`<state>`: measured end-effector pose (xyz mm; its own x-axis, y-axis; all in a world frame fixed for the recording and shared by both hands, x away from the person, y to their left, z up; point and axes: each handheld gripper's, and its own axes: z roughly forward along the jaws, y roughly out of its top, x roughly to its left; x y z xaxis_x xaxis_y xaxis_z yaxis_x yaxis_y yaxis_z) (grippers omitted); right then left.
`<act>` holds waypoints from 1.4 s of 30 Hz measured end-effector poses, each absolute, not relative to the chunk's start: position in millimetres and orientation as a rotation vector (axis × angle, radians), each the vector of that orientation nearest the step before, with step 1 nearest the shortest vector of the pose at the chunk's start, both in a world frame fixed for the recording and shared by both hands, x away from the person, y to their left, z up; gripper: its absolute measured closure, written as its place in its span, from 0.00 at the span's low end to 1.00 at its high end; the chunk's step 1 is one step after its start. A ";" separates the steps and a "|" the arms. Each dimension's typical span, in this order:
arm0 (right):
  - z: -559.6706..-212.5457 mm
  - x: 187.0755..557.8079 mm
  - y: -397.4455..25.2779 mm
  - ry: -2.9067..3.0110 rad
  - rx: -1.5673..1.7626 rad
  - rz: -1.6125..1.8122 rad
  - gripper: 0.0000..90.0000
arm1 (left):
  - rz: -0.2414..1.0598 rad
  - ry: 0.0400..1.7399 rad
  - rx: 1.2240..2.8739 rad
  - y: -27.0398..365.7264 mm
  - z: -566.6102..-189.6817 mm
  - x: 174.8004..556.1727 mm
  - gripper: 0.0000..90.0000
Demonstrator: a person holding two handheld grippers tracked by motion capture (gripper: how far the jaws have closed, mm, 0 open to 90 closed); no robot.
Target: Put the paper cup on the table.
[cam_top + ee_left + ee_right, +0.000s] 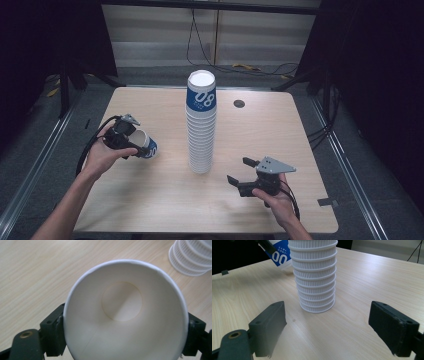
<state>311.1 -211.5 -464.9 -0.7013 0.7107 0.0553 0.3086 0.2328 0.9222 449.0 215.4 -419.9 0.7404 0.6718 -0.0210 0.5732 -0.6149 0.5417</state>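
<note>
A tall stack of white paper cups [201, 125] with a blue top cup stands mid-table; its ribbed base [316, 277] rises ahead of the right jaws and its lower rims [190, 256] show at top right in the left gripper view. My left gripper [131, 140] is shut on a single blue and white cup [145, 144], tilted with its mouth toward the camera, so I look down into the white inside [123, 310]. The same cup [279, 253] shows beyond the stack. My right gripper [241, 170] stands open just right of the stack's base, nothing between its jaws.
The wooden table [260, 130] has a round cable hole [239, 103] behind and to the right of the stack. Dark curtains and stand legs surround the table; cables lie on the floor behind it.
</note>
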 end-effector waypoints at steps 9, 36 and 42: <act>-466.3 313.5 -210.4 2.151 0.933 1.461 0.16 | 0.275 0.919 2.589 206.9 -428.7 456.3 0.18; -464.1 311.9 -212.9 2.136 0.925 1.454 0.16 | 0.252 0.984 2.609 202.0 -450.2 466.4 0.18; -464.9 311.6 -211.5 2.147 0.921 1.443 0.16 | 0.293 0.949 2.574 205.6 -452.2 463.1 0.18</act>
<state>311.6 -211.5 -464.9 -0.7064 0.7068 0.0375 0.3017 0.2527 0.9193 463.1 205.6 -452.2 0.7502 0.6583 0.0626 0.5789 -0.6995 0.4190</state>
